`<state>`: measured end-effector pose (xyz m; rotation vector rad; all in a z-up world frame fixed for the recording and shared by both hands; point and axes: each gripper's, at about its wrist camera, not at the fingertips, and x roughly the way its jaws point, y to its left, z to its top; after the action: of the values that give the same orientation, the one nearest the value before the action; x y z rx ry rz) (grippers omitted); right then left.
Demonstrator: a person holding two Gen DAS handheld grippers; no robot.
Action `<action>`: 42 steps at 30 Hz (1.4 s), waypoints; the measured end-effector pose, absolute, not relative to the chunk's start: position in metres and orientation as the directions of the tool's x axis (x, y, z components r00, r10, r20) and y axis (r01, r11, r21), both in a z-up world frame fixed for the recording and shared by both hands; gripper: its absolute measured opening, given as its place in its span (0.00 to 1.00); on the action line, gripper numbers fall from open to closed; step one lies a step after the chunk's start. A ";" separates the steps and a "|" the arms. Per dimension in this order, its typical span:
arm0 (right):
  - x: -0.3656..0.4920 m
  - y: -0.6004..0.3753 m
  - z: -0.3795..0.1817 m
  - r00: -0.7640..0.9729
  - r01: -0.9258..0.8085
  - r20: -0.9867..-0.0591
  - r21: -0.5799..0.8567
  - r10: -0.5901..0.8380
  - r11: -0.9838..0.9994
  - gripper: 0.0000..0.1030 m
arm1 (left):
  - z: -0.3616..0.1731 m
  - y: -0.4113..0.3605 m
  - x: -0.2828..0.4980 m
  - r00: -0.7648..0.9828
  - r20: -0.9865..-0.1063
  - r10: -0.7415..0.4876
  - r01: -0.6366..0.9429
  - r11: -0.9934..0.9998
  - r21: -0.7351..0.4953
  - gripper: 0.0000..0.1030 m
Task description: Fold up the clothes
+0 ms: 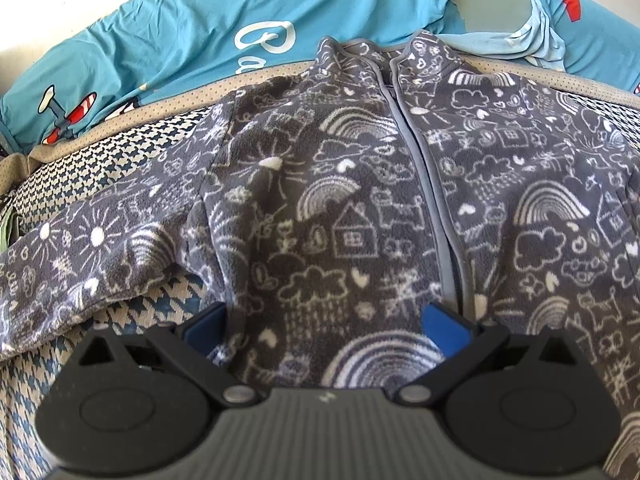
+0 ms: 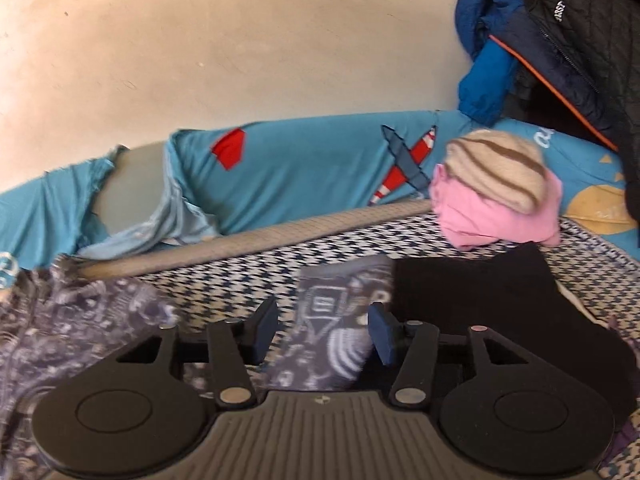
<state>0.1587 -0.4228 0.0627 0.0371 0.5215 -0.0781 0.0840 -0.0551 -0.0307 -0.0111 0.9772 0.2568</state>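
The grey fleece jacket (image 1: 360, 184) with white doodle print lies spread front-up on the houndstooth bed cover (image 1: 120, 148), zip closed, collar toward the blue pillow (image 1: 180, 40). The left tongs (image 1: 326, 330) hover wide open over its lower front, gripping nothing. The right tongs (image 2: 324, 330) stand about half open and empty above the jacket's sleeve (image 2: 336, 320) (blurred), beside a black garment (image 2: 480, 300). Folded pink clothes (image 2: 496, 212) sit behind.

Bare cream wall (image 2: 240, 60) behind a houndstooth-covered bed (image 2: 304, 248).
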 end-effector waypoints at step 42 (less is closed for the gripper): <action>0.208 -0.388 0.034 0.879 0.205 -0.394 -0.194 -0.268 0.959 0.08 | -0.032 -0.051 0.088 0.513 -0.838 0.184 -0.235 0.969 0.069 1.00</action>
<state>0.2079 -0.3877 0.0340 -0.1488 0.4316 -0.2475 0.0876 -0.0508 -0.0321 -0.0557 1.0008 0.2524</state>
